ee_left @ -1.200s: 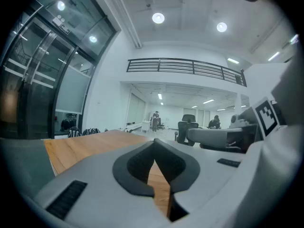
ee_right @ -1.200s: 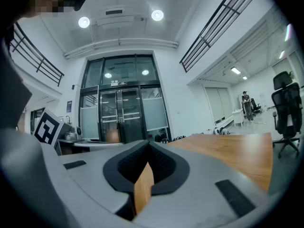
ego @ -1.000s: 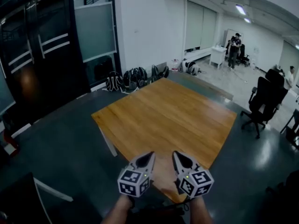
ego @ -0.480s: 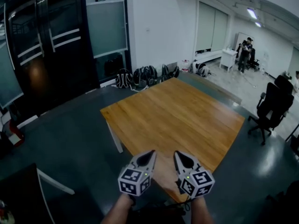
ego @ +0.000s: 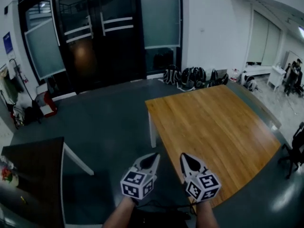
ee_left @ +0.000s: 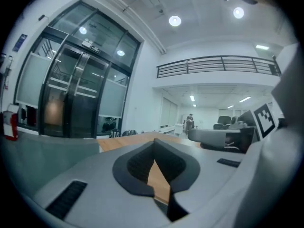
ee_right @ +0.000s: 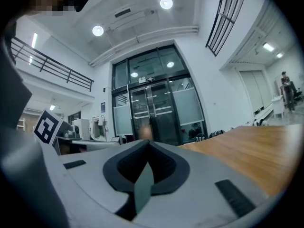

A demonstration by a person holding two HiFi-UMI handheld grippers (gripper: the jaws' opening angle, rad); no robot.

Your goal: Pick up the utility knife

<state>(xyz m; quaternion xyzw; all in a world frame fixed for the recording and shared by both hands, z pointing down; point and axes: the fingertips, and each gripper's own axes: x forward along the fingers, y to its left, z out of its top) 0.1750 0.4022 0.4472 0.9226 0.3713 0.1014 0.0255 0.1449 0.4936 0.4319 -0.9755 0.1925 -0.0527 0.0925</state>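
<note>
Swung leftward since a second ago, the head view now has the wooden table [ego: 213,127] pushed over to the right, where before it filled the middle. The black glass doors [ego: 99,37] have come round to stand beyond its far left corner, and a dark table [ego: 33,175] has come into view well off to its left. Both grippers hung over the wooden table's near corner then.

Now the left gripper [ego: 153,156] hangs above the grey floor [ego: 109,122] just left of the wooden table's near left edge. Its jaws are clenched tip to tip with nothing between them, and only a strip of tabletop shows through the notch behind the tips. The right gripper [ego: 185,156], close beside it, sits about over that same edge, its jaws likewise pressed together and empty.

Backpacks [ego: 190,76] lie in a row on the floor at the wooden table's far corner. People [ego: 292,75] stand well beyond its far right side, and an office chair [ego: 298,148] is just off its right corner. The utility knife shows in no view, so I cannot tell where it lies.
</note>
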